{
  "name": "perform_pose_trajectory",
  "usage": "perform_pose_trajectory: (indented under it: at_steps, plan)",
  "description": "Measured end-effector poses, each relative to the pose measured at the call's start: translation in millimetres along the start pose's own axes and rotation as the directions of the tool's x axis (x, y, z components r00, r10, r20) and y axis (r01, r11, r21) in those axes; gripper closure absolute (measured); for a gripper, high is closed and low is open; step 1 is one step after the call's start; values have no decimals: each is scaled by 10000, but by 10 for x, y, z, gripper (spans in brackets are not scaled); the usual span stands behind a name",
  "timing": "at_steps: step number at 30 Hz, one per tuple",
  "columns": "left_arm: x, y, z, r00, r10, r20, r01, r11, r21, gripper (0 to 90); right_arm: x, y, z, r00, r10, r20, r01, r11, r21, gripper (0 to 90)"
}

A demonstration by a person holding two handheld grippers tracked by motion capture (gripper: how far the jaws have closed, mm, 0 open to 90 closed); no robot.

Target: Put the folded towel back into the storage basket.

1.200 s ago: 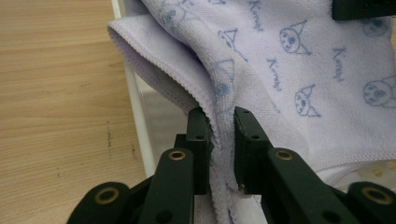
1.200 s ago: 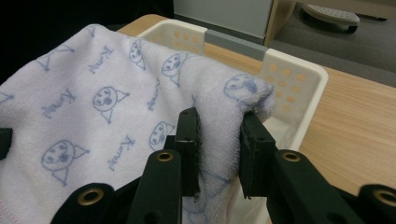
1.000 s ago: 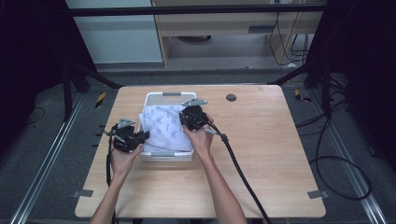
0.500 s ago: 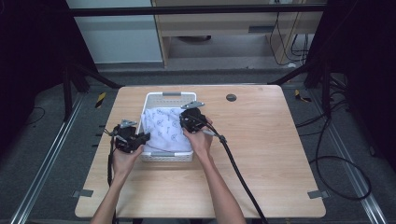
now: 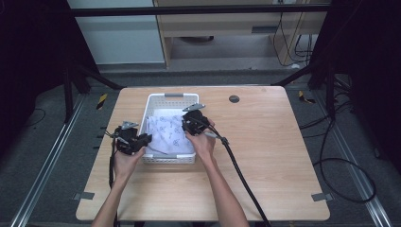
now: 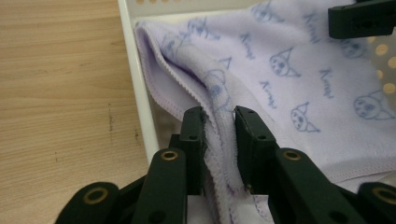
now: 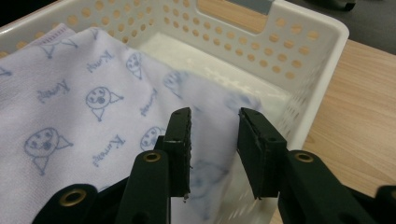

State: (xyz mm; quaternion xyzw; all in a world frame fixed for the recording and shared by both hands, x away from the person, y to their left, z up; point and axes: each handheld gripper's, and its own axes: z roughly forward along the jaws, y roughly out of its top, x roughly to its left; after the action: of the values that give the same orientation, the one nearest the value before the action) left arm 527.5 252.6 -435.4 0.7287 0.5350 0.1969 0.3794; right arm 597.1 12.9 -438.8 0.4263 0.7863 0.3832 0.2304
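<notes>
A lilac cloth (image 5: 170, 135) printed with small faces lies spread in the white perforated basket (image 5: 172, 97) at the table's middle. My left gripper (image 5: 145, 138) is at the basket's left wall. In the left gripper view its jaws (image 6: 219, 114) pinch the cloth's (image 6: 289, 70) folded hem just inside the basket rim (image 6: 140, 93). My right gripper (image 5: 187, 126) hangs over the basket's right side. In the right gripper view it (image 7: 214, 116) stands open, with a blurred corner of the cloth (image 7: 84, 102) loose between the jaws, close to the basket wall (image 7: 299, 51).
A small dark round disc (image 5: 234, 99) is set in the wooden table (image 5: 283, 156) behind the basket. The right gripper's black cable (image 5: 236, 165) runs across the table to its front edge. Bare wood lies to the right and in front.
Both grippers have come down with the cloth, which now rests lower and flatter in the basket. The right gripper's jaws have parted from the cloth corner.
</notes>
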Motion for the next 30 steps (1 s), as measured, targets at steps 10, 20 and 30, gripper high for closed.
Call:
perform_pose_trajectory:
  at_steps: [10,20,30]
  plan:
    - [28,77,-193,9995,-286,155,298,9965,-783,692,-8,42,-134,9999,-65,-120,59,9990,-445,613]
    - [-46,95,-290,9992,-42,389,87,9932,-1165,632,-45,65,-438,9986,-78,-532,28,9956,-937,494]
    - [-204,72,-419,9971,487,583,-376,9832,-1785,498,-132,-88,-824,9936,-76,-1124,-98,9882,-1529,196]
